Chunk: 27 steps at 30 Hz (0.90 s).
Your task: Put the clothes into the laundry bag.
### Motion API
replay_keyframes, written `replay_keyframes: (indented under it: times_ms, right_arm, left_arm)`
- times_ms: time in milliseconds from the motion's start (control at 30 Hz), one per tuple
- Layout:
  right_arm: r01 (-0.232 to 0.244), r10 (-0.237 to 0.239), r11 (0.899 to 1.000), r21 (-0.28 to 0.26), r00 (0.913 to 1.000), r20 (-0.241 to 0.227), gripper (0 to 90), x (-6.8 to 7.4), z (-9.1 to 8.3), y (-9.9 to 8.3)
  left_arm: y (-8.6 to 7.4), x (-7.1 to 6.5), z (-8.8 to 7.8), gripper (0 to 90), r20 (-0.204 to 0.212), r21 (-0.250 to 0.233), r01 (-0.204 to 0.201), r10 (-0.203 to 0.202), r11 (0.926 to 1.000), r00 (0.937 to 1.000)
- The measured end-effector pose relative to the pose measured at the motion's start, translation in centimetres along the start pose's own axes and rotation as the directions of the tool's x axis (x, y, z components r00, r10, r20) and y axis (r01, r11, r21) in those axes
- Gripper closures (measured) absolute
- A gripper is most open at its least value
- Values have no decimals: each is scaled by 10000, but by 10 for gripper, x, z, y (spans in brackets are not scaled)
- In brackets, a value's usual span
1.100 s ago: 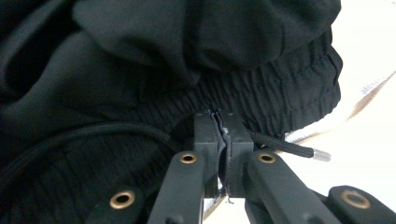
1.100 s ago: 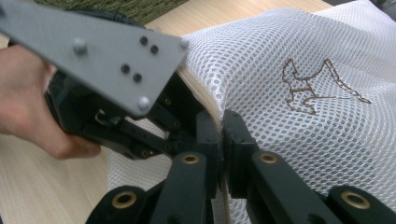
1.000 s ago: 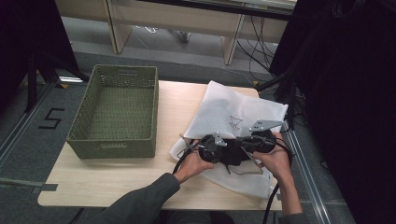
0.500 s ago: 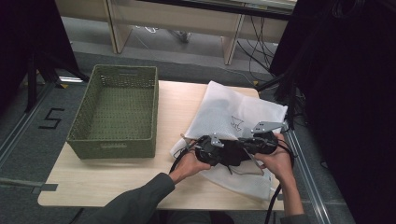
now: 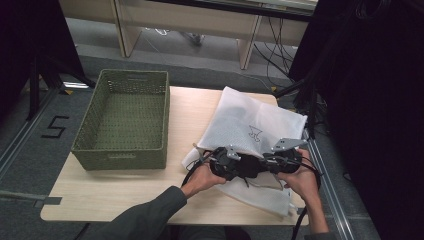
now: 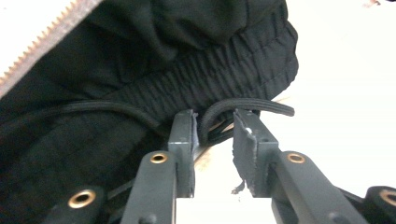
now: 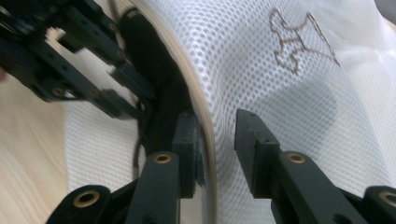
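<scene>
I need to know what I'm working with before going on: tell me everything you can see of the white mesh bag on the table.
The white mesh laundry bag lies flat on the light wooden table, right of the green woven basket. It is fine honeycomb netting with a small brown outline motif and a tan zip edge. Black elastic-waisted fabric sits at its opening. The right gripper has open jaws astride the zip edge; the left gripper is at the fabric's drawcord.

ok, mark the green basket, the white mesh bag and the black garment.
green basket point(image 5: 150, 112), high view, right wall.
white mesh bag point(image 7: 299, 98), right gripper view, mesh below the brown emblem.
black garment point(image 6: 196, 84), left gripper view, gathered waistband.
</scene>
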State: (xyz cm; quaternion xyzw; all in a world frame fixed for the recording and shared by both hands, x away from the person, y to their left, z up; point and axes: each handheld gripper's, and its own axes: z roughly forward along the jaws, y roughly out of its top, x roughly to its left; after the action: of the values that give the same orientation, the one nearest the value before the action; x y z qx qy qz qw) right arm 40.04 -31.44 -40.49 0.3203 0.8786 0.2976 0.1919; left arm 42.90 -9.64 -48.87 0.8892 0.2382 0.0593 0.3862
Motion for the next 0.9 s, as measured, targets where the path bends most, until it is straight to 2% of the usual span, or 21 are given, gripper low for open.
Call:
replay_keyframes:
  times_ms: [33, 100, 133, 167, 233, 267, 300, 367, 433, 633, 733, 800, 867, 900]
  right_arm:
    - [32, -32, 10000, -42, 10000, 5, 718, -1, 1, -1]
    - [46, -46, 10000, 77, 9999, -95, 823, -2, 2, -3]
    - [87, -86, 9999, 86, 9999, -128, 850, -3, 2, -3]
    - [147, -146, 9999, 90, 9998, -161, 864, -3, 1, -3]
    - [6, -7, 10000, -66, 9997, -241, 869, -3, -2, -2]
    - [-13, 9, 9999, -135, 9995, -322, 869, -3, -3, -1]
    - [-68, 63, 9999, -118, 9992, -393, 869, -2, -4, 0]
    - [-38, 35, 10000, -56, 9991, -414, 870, -2, -5, 0]
    - [-110, 105, 9999, -86, 9986, -518, 872, -2, -4, 0]
    - [-194, 186, 9998, -105, 9973, -709, 873, -1, -5, 0]
    - [-213, 208, 9998, -59, 9970, -745, 873, 0, -4, -1]
    - [-193, 188, 9998, -50, 9970, -753, 873, -1, -3, -1]
    - [-203, 197, 9998, -71, 9967, -783, 873, -1, -3, -1]
    - [-259, 254, 9997, -44, 9966, -777, 873, -1, -3, -1]
  left_arm:
    - [0, -2, 2, 669, 61, -51, 84, -84, 10000, 9999]
    - [1, -5, 6, 608, 310, -89, 257, -254, 9996, 9992]
    - [1, -7, 8, 577, 601, -210, 370, -357, 9991, 9976]
    - [1, -9, 10, 573, 715, -317, 508, -484, 9982, 9963]
    - [3, -12, 16, 565, 420, -201, 187, -179, 9996, 9990]
    - [4, -12, 19, 576, 272, -178, 204, -199, 9996, 9994]
    - [5, -13, 21, 623, 66, -207, 232, -231, 9995, 9997]
    - [8, -11, 26, 789, -356, -174, 249, -255, 9995, 9990]
    - [12, -8, 31, 844, -659, -295, 388, -407, 9988, 9970]
    - [23, -3, 38, 853, -1167, -465, 441, -493, 9979, 9919]
    - [28, 1, 41, 851, -1372, -736, 706, -803, 9948, 9873]
    - [30, 4, 41, 848, -1384, -849, 825, -937, 9930, 9859]
    - [30, 6, 41, 839, -1275, -804, 892, -990, 9928, 9869]
    - [29, 5, 39, 822, -1193, -662, 814, -889, 9945, 9889]
